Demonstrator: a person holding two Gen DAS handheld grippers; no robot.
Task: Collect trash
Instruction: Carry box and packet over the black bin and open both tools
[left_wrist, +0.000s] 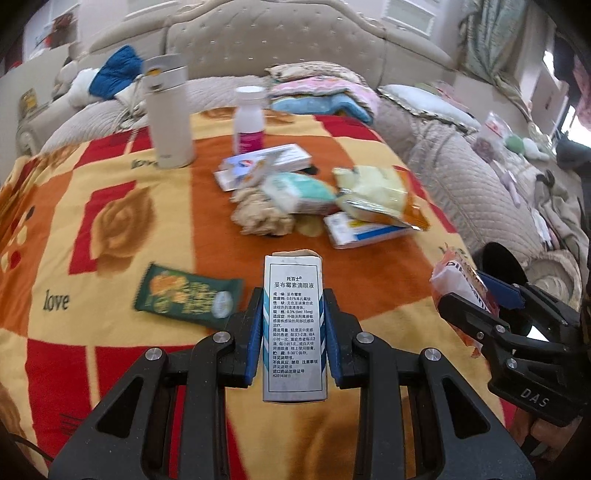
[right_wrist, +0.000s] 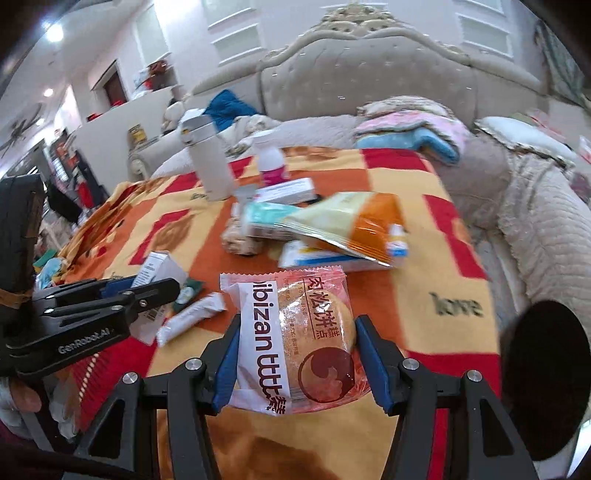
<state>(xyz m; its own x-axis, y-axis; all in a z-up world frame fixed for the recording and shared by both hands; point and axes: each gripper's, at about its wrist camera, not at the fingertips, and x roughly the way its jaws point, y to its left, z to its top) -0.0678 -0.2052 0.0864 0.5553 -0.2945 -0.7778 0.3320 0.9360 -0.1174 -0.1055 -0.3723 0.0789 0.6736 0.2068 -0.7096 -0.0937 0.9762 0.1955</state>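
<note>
Left wrist view: left gripper (left_wrist: 293, 325) clamped narrow on eye-drop carton (left_wrist: 294, 325), above blanket's (left_wrist: 110, 177) near edge; light, crushable, hold flat sides.
Right wrist view: right gripper (right_wrist: 295, 354) half-open, pinching pastry packet (right_wrist: 295, 336); soft, slippery film, grip mid-body.

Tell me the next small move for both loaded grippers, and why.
Probably carry both away to a bin; none shows here. The left gripper clamps the white printed eye-drop carton, the right gripper holds the pink bun wrapper, so neither can take more.
</note>
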